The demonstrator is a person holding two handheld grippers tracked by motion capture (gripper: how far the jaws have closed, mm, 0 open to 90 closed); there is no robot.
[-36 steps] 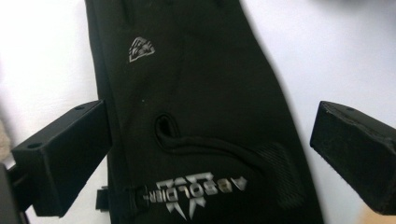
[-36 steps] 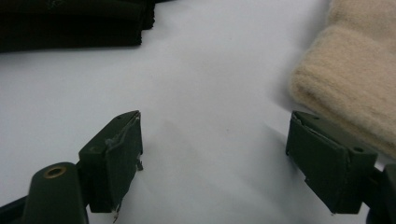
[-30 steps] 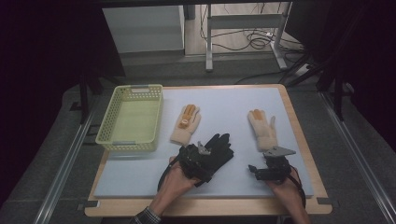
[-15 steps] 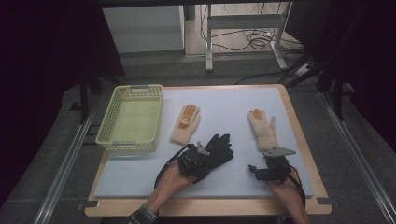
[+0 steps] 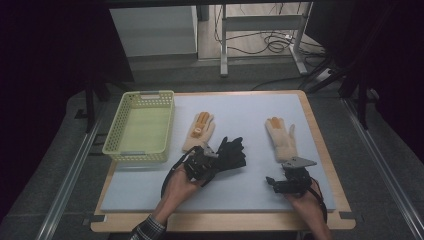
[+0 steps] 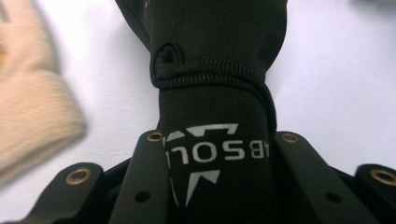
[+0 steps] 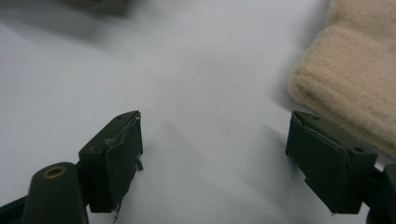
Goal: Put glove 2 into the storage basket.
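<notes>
A black glove (image 5: 232,151) lies near the middle of the pale mat, fingers pointing away from me. My left gripper (image 5: 202,162) has just been closing and is now shut on its cuff. In the left gripper view the printed cuff of the black glove (image 6: 215,70) is pinched between the two jaws of the left gripper (image 6: 222,140). A cream glove (image 5: 282,137) lies to the right. My right gripper (image 5: 278,181) rests just below it. In the right gripper view the right gripper (image 7: 215,154) stands open over bare mat, with the cream glove's cuff (image 7: 355,93) beside one jaw.
A second cream glove with an orange patch (image 5: 198,131) lies just beyond the left gripper, and its cuff (image 6: 32,116) is at the left of the left gripper view. A yellow-green mesh basket (image 5: 114,145) stands at the mat's left edge. The wooden table rim (image 5: 320,130) frames the mat.
The left gripper's jaws have closed on the black glove's cuff and the hand has lifted slightly. The right gripper has not moved.
</notes>
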